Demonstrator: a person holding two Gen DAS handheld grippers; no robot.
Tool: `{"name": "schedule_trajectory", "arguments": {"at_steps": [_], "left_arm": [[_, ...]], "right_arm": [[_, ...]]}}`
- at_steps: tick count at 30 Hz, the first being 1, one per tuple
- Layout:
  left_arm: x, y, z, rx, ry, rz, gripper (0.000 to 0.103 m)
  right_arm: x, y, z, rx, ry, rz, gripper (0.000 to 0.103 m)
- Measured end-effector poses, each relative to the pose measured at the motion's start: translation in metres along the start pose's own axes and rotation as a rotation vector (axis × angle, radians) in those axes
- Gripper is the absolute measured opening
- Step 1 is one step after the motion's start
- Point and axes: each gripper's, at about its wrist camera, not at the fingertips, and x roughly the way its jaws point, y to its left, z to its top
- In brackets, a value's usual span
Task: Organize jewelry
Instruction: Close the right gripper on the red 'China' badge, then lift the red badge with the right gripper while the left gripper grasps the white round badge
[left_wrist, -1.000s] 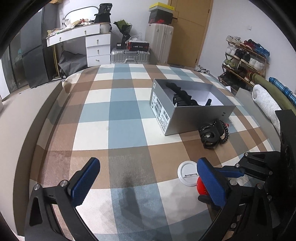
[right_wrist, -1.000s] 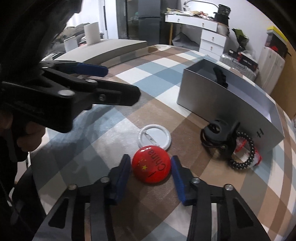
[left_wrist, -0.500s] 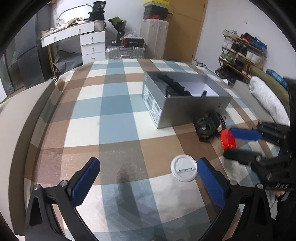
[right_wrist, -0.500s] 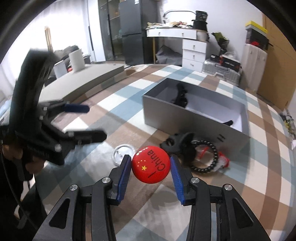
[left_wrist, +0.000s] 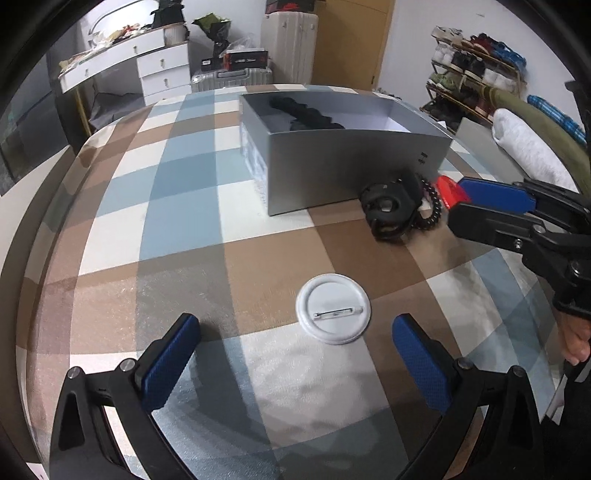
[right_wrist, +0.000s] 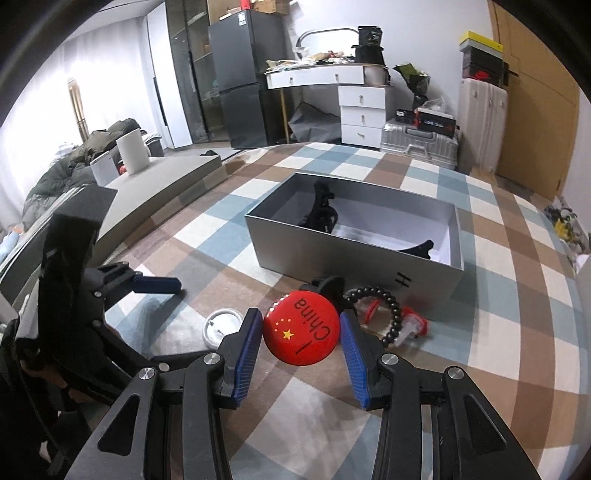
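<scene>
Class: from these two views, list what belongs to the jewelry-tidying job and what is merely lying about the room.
Part of the job:
red badge, held in the right tongs
white badge, pin side up
bead bracelet
grey box
left tongs, open

Lying about:
suitcase
shoe rack
fridge

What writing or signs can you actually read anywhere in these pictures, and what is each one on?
"I China", with yellow stars, upside down: on the red badge held in the right tongs.
Two small black marks on the grey box: no readable word.
Print on the box's end label: too blurred.
Boxes on the silver suitcase: too small.
</scene>
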Motion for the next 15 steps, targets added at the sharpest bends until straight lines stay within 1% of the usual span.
{"name": "schedule_trajectory", "arguments": {"at_steps": [2, 4, 6, 7, 9, 10, 11, 12, 15], "left_arm": [[0.0, -0.003, -0.001, 0.023, 0.002, 0.003, 0.099], [-0.001, -0.007, -0.001, 0.047, -0.001, 0.007, 0.093], [-0.002, -0.01, -0.002, 0.07, -0.006, 0.018, 0.084], [-0.001, -0.011, -0.002, 0.078, -0.009, 0.026, 0.082], [-0.001, -0.013, -0.002, 0.09, -0.021, 0.036, 0.067], [-0.002, -0.013, -0.002, 0.093, -0.028, 0.031, 0.063], [-0.003, -0.013, -0.003, 0.098, -0.036, 0.029, 0.052], [-0.004, -0.013, -0.002, 0.102, -0.041, 0.025, 0.036], [-0.004, -0.014, -0.002, 0.108, -0.044, 0.014, 0.037]], "right_arm": [[0.0, -0.001, 0.0, 0.0, 0.003, 0.0, 0.042], [0.0, -0.001, -0.001, 0.0, 0.004, 0.0, 0.042], [0.0, 0.0, -0.001, 0.001, 0.003, 0.002, 0.042], [0.001, 0.0, -0.001, 0.002, 0.004, 0.003, 0.042], [0.001, 0.002, -0.002, -0.002, 0.008, 0.006, 0.042], [0.001, 0.003, -0.002, -0.005, 0.008, 0.003, 0.042], [0.001, 0.003, -0.002, -0.007, 0.007, 0.004, 0.042], [0.0, 0.004, -0.002, -0.009, 0.005, 0.006, 0.042], [-0.001, 0.004, -0.002, -0.008, 0.002, 0.007, 0.042]]}}
